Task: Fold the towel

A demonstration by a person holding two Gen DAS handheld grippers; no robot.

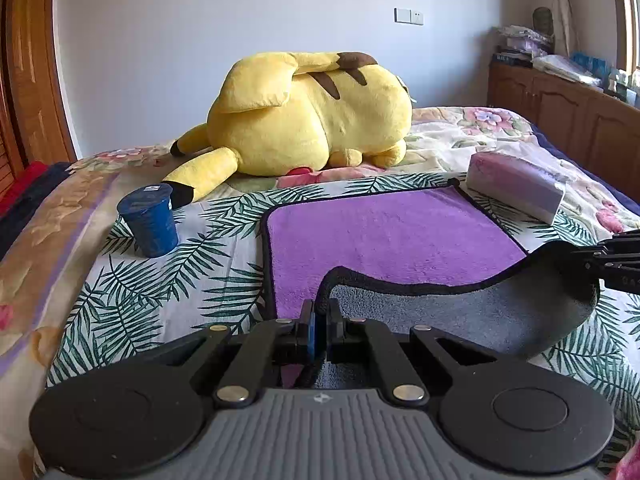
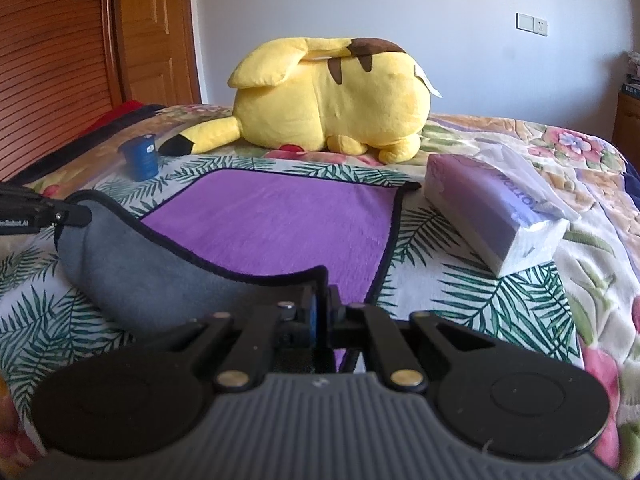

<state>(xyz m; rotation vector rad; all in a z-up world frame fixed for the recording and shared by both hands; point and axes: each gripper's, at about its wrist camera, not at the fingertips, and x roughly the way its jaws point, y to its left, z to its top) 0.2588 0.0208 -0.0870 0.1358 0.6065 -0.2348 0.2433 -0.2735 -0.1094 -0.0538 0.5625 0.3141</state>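
A purple towel (image 1: 384,232) with a black hem and grey underside lies on the bed; it also shows in the right wrist view (image 2: 280,224). Its near edge is lifted and curled over, grey side (image 1: 460,312) up. My left gripper (image 1: 320,312) is shut on the near left corner of the towel. My right gripper (image 2: 320,300) is shut on the near right corner. Each gripper shows in the other's view: the right one (image 1: 592,260) at the right edge, the left one (image 2: 76,214) at the left edge.
A yellow plush toy (image 1: 312,116) lies behind the towel. A blue cup (image 1: 150,220) stands to the towel's left. A tissue pack (image 1: 516,184) lies to its right. A wooden cabinet (image 1: 560,116) stands at far right, a wooden door (image 2: 80,40) at left.
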